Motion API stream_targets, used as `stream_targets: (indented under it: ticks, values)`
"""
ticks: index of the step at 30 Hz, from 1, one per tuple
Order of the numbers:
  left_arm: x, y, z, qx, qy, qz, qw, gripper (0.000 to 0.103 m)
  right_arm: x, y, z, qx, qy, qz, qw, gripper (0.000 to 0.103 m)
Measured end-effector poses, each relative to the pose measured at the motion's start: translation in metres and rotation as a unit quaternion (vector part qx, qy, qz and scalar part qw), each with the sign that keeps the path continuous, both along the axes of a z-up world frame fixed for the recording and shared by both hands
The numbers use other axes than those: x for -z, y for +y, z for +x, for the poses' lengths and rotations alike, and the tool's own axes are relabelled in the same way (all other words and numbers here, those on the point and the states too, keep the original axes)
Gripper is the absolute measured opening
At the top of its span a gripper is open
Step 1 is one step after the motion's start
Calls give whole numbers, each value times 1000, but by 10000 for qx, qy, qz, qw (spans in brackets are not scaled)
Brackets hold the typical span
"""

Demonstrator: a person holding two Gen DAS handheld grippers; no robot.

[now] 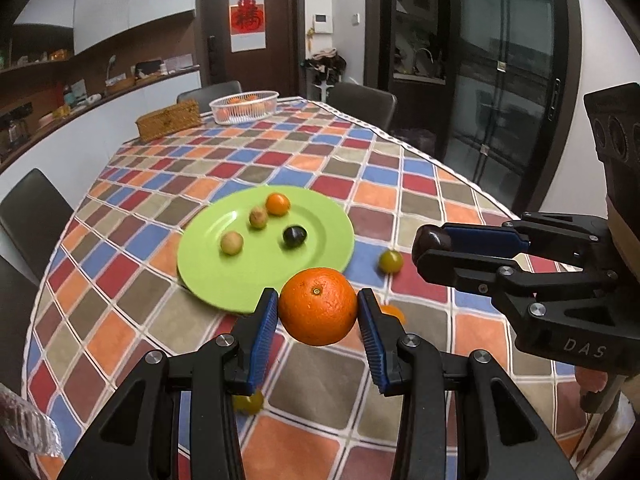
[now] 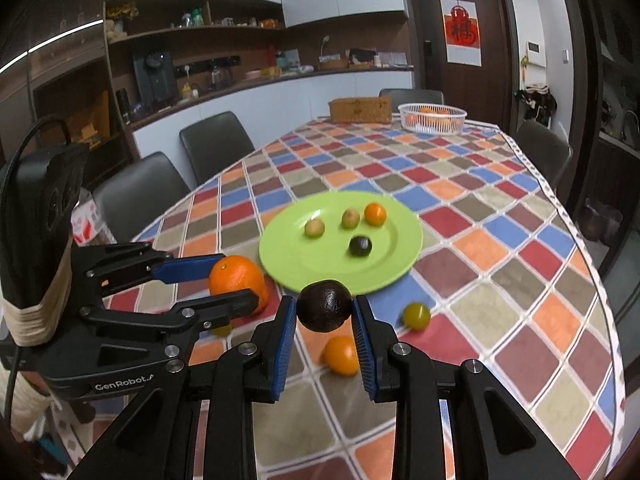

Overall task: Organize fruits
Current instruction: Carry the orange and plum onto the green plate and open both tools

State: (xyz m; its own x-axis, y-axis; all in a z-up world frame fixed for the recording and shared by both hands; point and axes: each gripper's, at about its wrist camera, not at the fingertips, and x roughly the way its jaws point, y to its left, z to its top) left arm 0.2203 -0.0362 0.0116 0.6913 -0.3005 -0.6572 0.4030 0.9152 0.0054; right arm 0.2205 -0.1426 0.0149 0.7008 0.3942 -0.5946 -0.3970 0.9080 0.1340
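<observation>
My left gripper (image 1: 318, 310) is shut on a large orange (image 1: 317, 306) and holds it above the table just before the green plate (image 1: 224, 276); it also shows in the right wrist view (image 2: 236, 280). My right gripper (image 2: 325, 312) is shut on a dark round fruit (image 2: 325, 306), near the plate's (image 2: 288, 264) front edge; it appears in the left wrist view (image 1: 430, 240). On the plate lie a small orange (image 1: 277, 204), two tan fruits (image 1: 258, 217) (image 1: 231, 243) and a dark fruit (image 1: 295, 236).
Loose on the checked tablecloth: a yellow-green fruit (image 2: 416, 315), a small orange (image 2: 341, 355) and another green fruit (image 1: 249, 402). A white basket of oranges (image 1: 244, 107) and a wicker box (image 1: 168, 121) stand at the far end. Chairs surround the table.
</observation>
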Motion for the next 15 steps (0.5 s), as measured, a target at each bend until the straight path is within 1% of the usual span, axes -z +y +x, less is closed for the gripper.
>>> stream_targets:
  ticks: [7,11,15]
  values:
    - [-10,5,29,-133,-7,-108,9999,40,-11,1,27,-64,-54,9,10000,30]
    - [-10,9,47,-224,59,-143,9996,40,-12,4,49,-115,57,4,9999,30]
    - [-5,16,66,-302,175,-186,9992,40,-5,9,70,-122,232,-27,9997,30]
